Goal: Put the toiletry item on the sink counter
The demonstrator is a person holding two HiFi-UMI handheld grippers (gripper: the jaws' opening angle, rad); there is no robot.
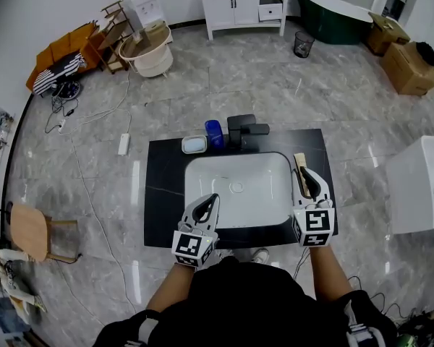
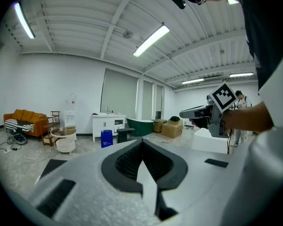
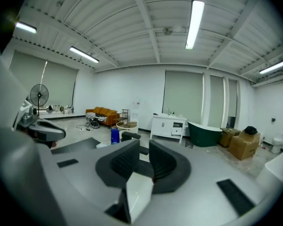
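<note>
The left claw [image 1: 213,198] is held pressed together, the right claw [image 1: 308,174] slightly spread and empty. The toiletry item [image 1: 299,161] could be knocked off the tabletop [image 1: 166,194] by the right claw.

Faucet [image 1: 246,131], blue cup [image 1: 214,133] crowd counter [image 1: 163,194] rear

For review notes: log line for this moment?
left gripper shut, empty | right gripper slightly open, empty | toiletry item on counter

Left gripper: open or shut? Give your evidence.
Shut. In its own view the left gripper has its jaws meeting at the tips, with nothing between them.
</note>
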